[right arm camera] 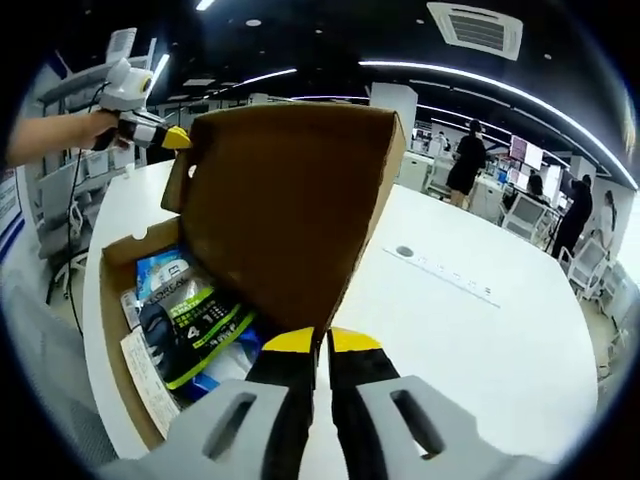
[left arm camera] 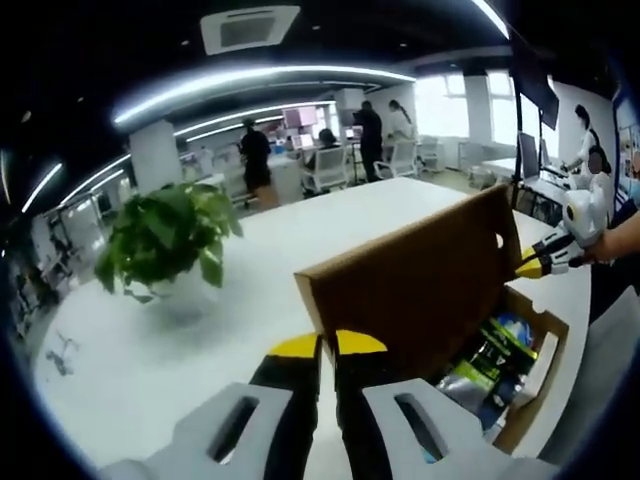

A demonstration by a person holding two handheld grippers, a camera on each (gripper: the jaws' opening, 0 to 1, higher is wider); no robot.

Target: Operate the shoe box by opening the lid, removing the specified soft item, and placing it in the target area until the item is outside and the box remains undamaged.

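Shoe box (right arm camera: 130, 330) on white desk (right arm camera: 480, 320), lid (right arm camera: 290, 200) raised upright. Packaged soft items (right arm camera: 190, 325) inside the box. Left gripper (left arm camera: 328, 345) and right gripper (right arm camera: 325, 340): fingers closed together, empty. Potted plant (left arm camera: 165, 235) on the desk, well apart from the box.
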